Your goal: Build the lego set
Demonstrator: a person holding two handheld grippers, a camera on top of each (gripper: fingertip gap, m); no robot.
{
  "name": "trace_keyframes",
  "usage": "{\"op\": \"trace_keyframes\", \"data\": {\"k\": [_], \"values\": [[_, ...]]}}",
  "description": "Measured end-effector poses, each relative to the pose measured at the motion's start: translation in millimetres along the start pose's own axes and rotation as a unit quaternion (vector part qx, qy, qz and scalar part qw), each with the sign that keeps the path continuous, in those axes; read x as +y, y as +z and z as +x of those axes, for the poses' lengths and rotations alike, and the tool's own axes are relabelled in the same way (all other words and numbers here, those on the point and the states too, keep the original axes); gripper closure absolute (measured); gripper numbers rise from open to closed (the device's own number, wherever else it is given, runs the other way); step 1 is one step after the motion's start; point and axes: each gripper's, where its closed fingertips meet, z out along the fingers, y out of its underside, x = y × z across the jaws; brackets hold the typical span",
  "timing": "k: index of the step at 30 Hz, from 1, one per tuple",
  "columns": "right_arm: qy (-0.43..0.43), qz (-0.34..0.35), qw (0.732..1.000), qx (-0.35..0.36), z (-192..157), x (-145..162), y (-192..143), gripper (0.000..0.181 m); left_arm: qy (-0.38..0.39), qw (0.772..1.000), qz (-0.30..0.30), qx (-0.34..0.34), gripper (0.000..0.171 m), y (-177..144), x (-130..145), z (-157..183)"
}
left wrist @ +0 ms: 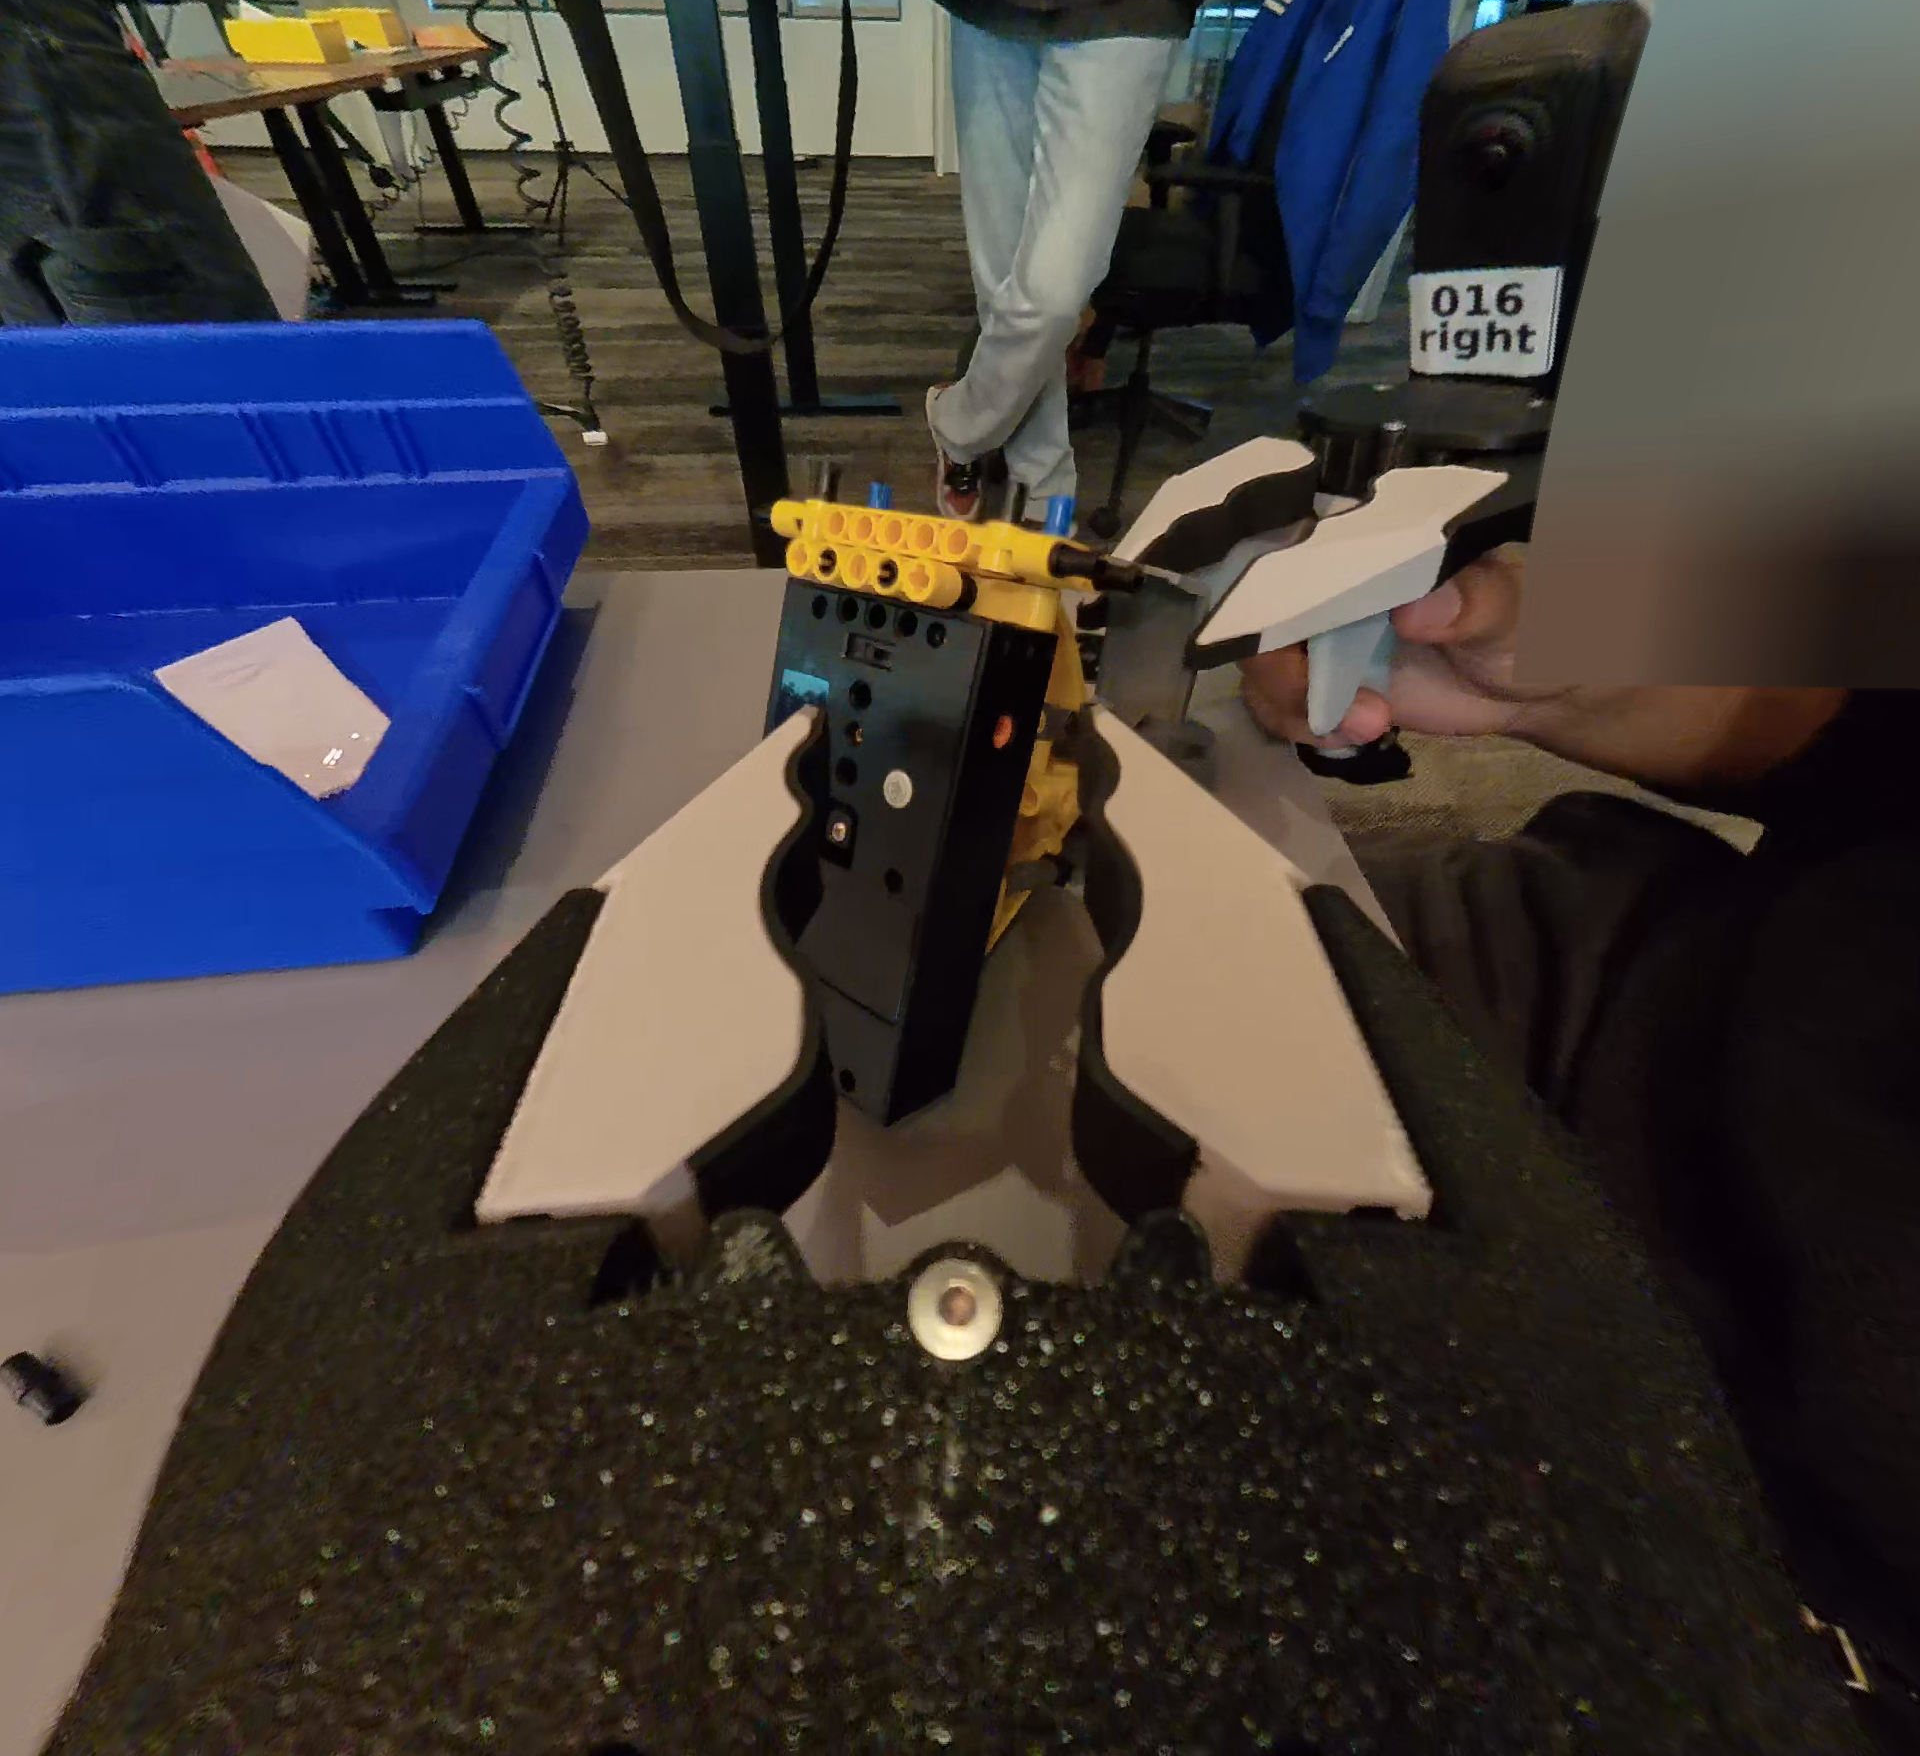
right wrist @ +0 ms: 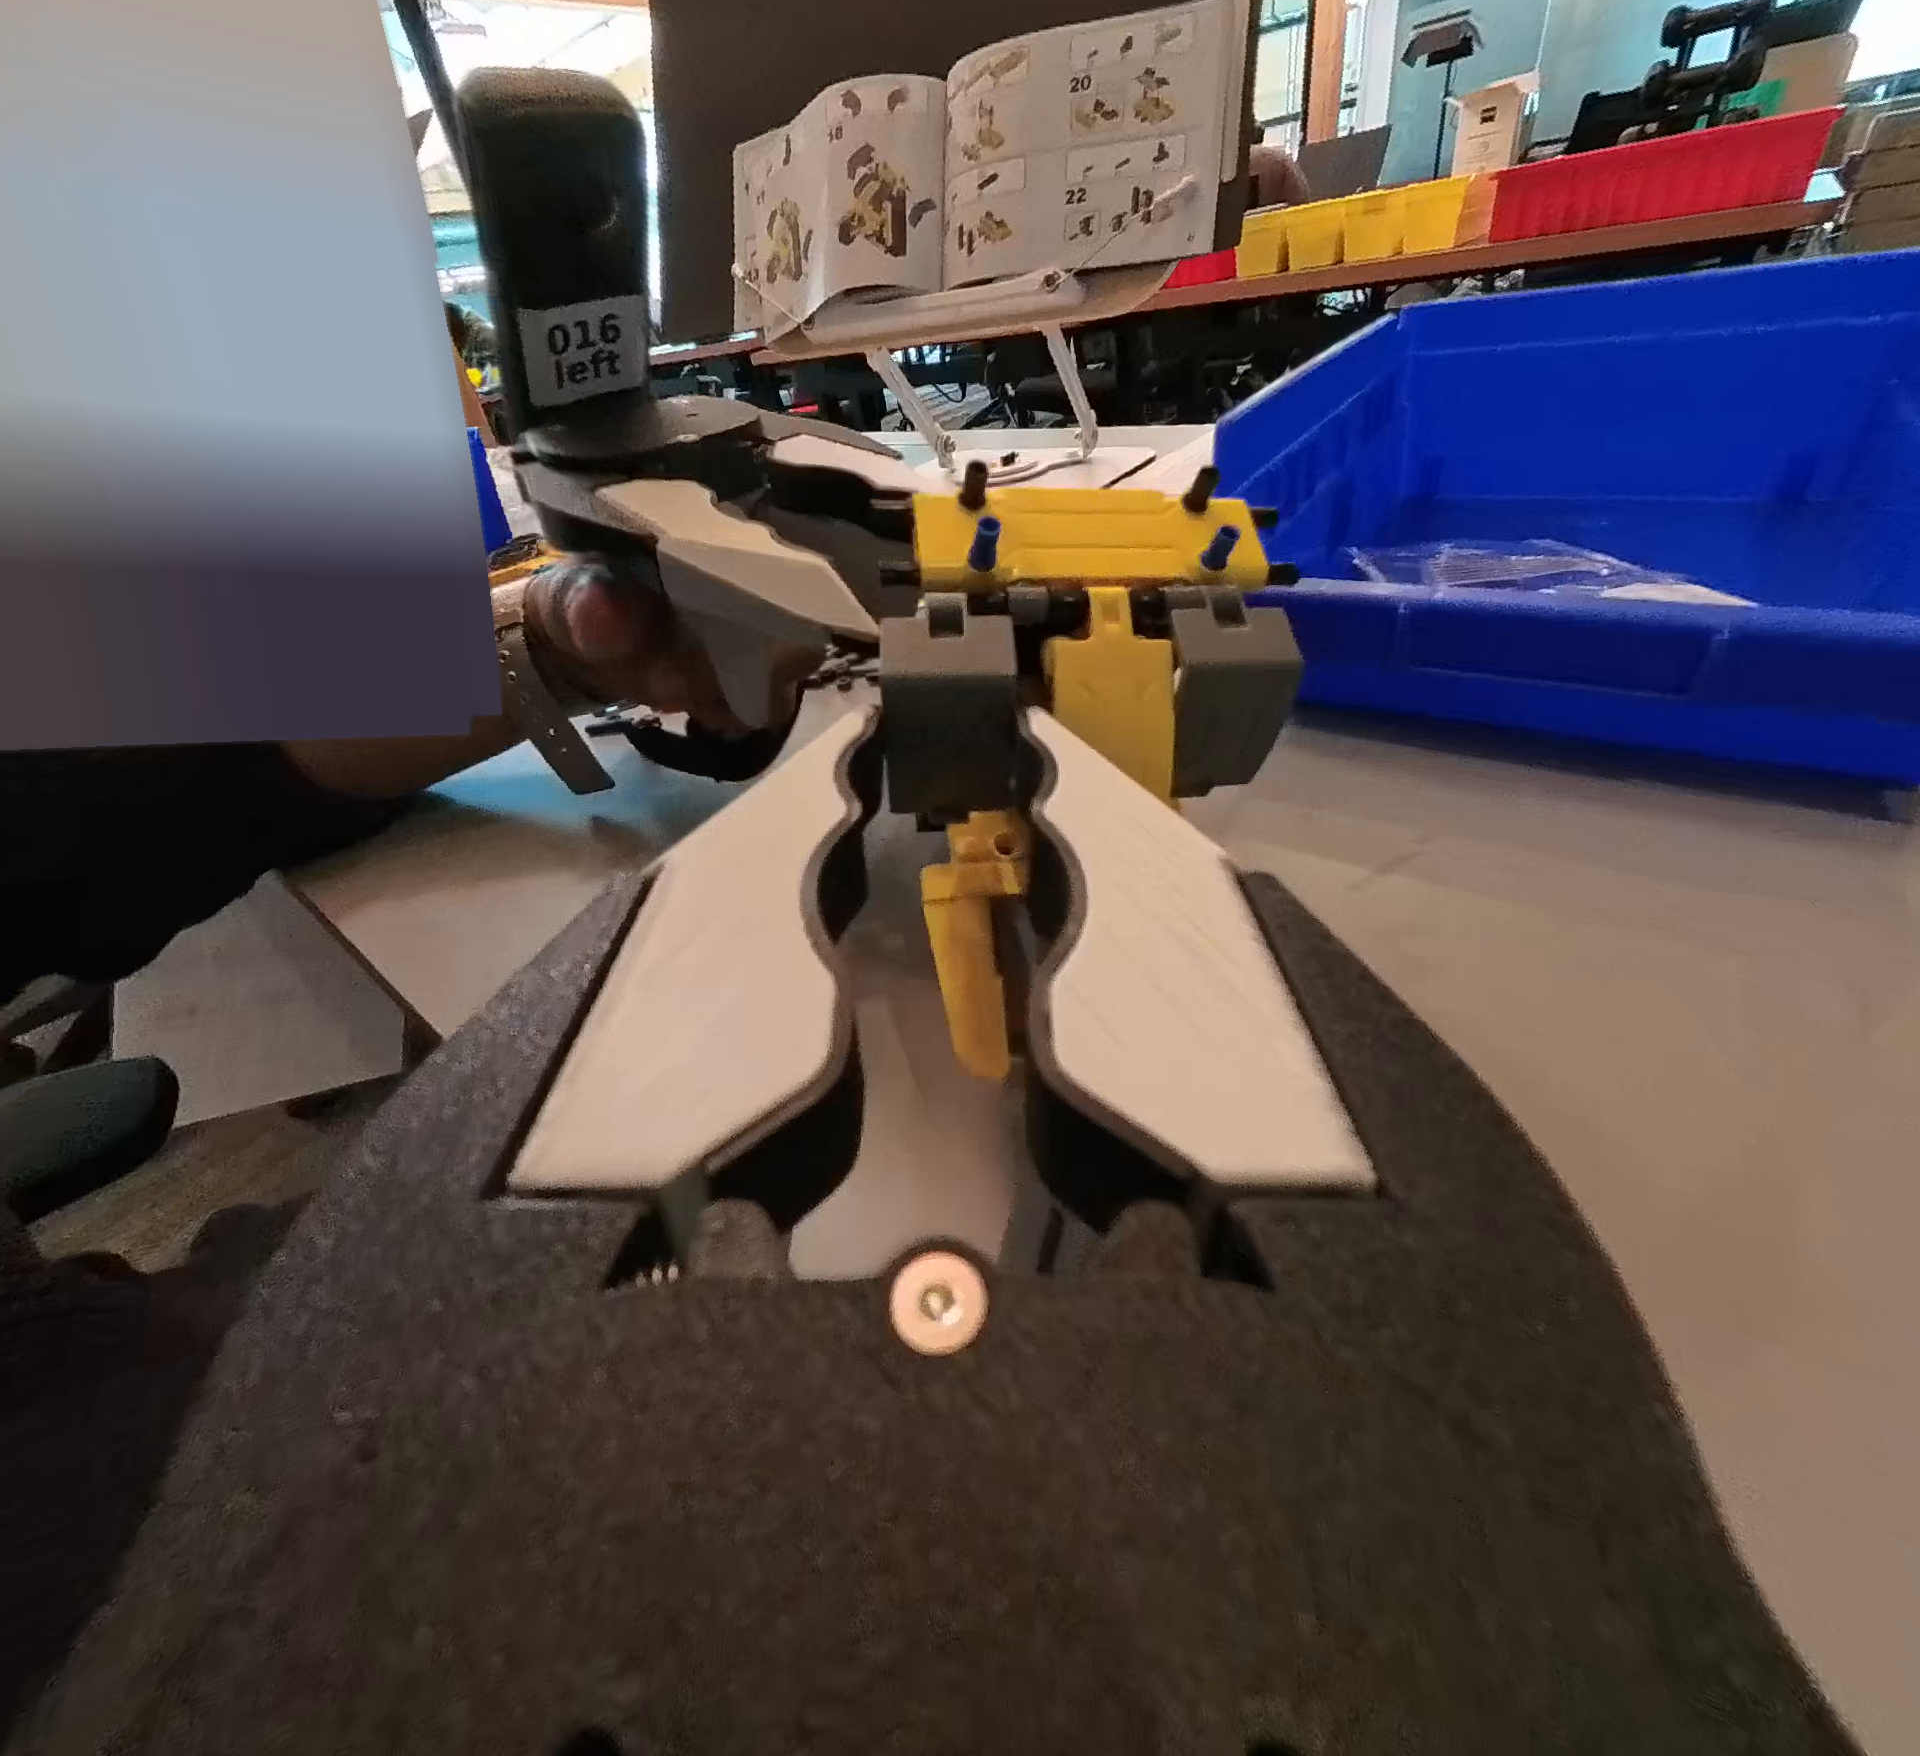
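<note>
Near the table's (left wrist: 156, 1083) far edge we see the left gripper (left wrist: 951, 740) clamped on the toy model's (left wrist: 914, 833) black block, while the right gripper (right wrist: 951, 750) is clamped on its grey part; a blue bin (left wrist: 260, 626) sits just beside it

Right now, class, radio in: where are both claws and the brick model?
Left claw shut on yellow-and-black plastic brick model. Right claw shut on its grey block. Blue plastic bin alongside, apart.

Bright even indoor light — soft shadows, fisheye-bent edges, slight blur in right view.
</note>
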Motion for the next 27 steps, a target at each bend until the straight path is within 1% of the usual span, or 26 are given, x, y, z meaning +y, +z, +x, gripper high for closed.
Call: {"op": "trace_keyframes", "data": {"k": [4,8,11,13,16,18,21,24,27], "values": [[-0.005,0.009,1.000,-0.011,0,-5,-4,0.157,-0.008,1.000,0.005,0.013,0.124,-3,-4,-1],[-0.018,-0.004,1.000,-0.017,-1,-2,-3,0.157,-0.001,1.000,-0.003,0.026,0.122,-1,-4,-6],[-0.020,-0.009,0.999,-0.024,-2,0,-3,0.157,-0.009,0.999,-0.029,0.042,0.121,2,-1,-15],[-0.014,-0.006,0.999,-0.029,-3,-1,-4,0.157,-0.011,0.995,-0.053,0.077,0.121,3,3,-14],[-0.014,-0.003,0.999,-0.032,-4,-4,-4,0.157,-0.026,0.984,-0.115,0.131,0.118,8,17,-7],[-0.020,-0.002,0.999,-0.032,-4,-6,-4,0.157,-0.016,0.982,-0.122,0.145,0.119,12,16,-8],[-0.031,-0.004,0.999,-0.031,-6,-7,-4,0.157,0.008,0.981,-0.132,0.142,0.115,18,14,-15],[-0.042,-0.008,0.999,-0.028,-5,-6,-4,0.157,0.024,0.982,-0.130,0.135,0.110,20,11,-21],[-0.041,-0.009,0.999,-0.029,-4,-4,-2,0.157,0.021,0.981,-0.141,0.133,0.109,23,16,-26]]}}
